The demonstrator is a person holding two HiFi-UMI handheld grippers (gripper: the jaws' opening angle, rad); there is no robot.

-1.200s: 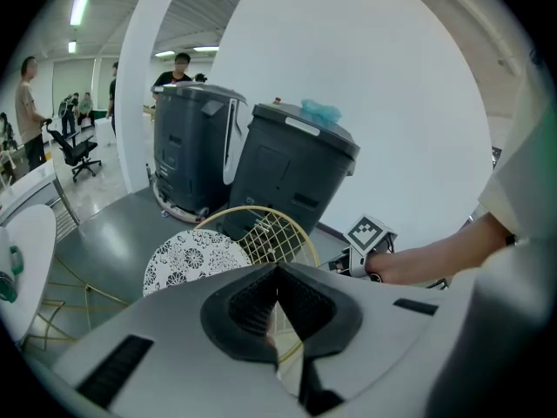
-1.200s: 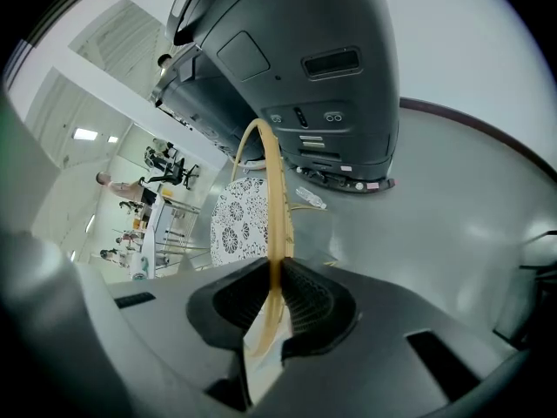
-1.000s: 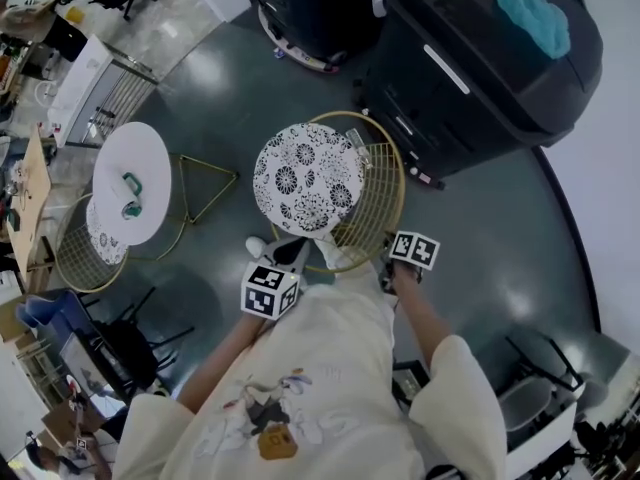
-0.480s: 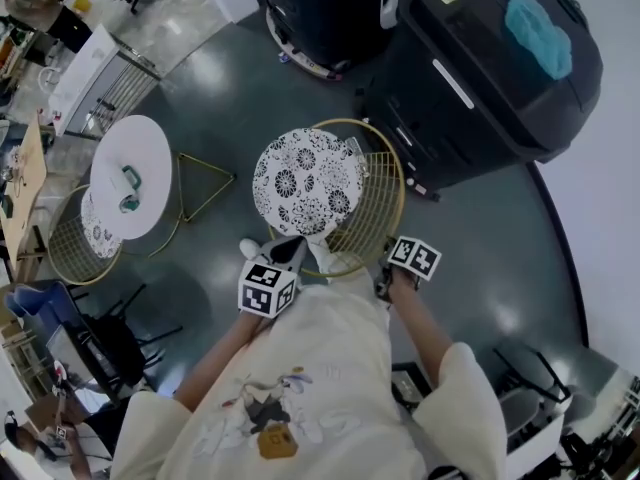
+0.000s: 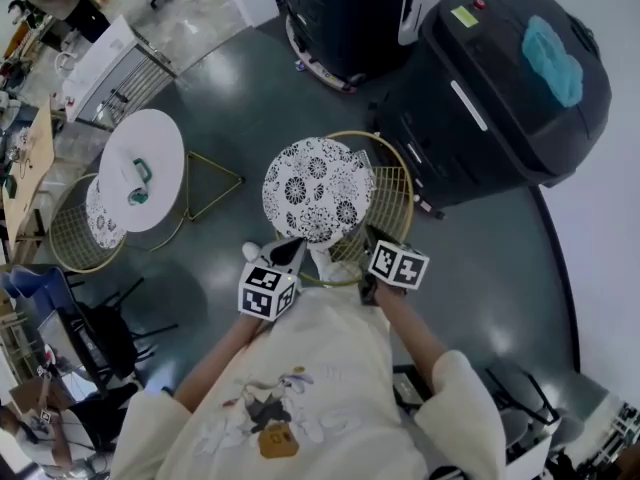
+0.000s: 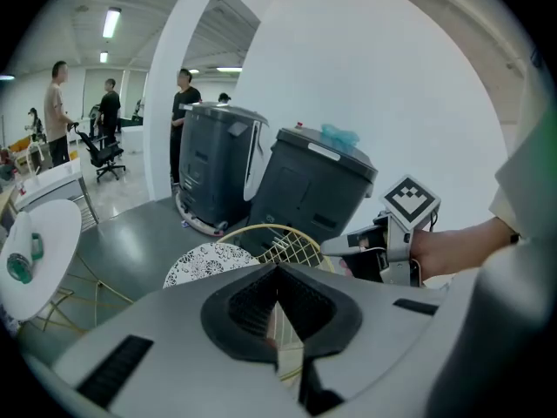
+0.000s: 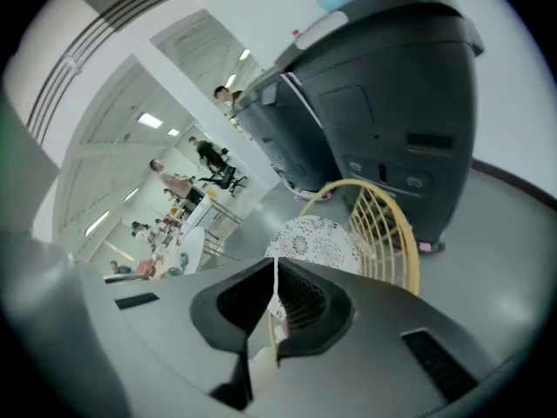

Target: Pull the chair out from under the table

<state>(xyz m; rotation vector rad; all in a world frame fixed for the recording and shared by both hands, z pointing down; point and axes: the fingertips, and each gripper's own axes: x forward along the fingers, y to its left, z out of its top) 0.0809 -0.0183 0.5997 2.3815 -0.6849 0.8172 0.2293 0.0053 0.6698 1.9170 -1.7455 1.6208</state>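
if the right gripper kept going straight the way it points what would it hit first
The chair: the tongs have just been closing with its gold rim between them, so the right gripper touches that now; just past it, probably the patterned cushion.

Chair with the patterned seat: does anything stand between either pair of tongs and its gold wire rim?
Nothing visible does. The right tongs have just been closing and now pinch the near rim of the chair. The left tongs hold that rim too, so both are on it.
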